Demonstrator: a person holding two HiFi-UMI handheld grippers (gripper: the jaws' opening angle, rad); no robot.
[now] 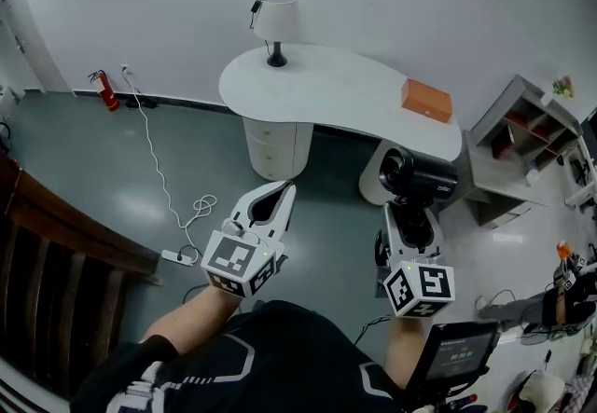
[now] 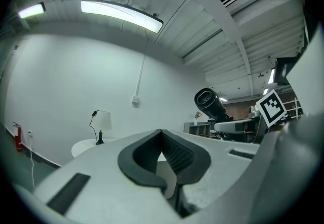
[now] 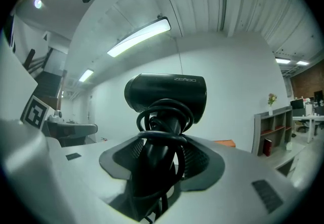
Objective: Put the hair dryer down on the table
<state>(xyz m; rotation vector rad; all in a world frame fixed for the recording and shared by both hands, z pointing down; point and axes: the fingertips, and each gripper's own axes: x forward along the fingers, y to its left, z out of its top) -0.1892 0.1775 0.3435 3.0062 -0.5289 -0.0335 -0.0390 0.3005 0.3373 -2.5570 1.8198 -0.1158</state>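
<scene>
A black hair dryer (image 1: 418, 178) with its cord wound round the handle stands upright in my right gripper (image 1: 409, 215), which is shut on the handle. In the right gripper view the hair dryer (image 3: 165, 97) fills the middle, its handle pinched between the pads (image 3: 195, 160). It hangs in the air near the front right edge of the white curved table (image 1: 336, 89). My left gripper (image 1: 276, 199) is held level to the left, shut with nothing in it; its pads (image 2: 174, 154) meet in the left gripper view, where the hair dryer (image 2: 208, 102) shows at the right.
On the table stand a white lamp (image 1: 276, 24) at the back left and an orange box (image 1: 427, 100) at the right. A shelf unit (image 1: 522, 136) is at the right. A white cable and power strip (image 1: 177, 215) lie on the floor at the left.
</scene>
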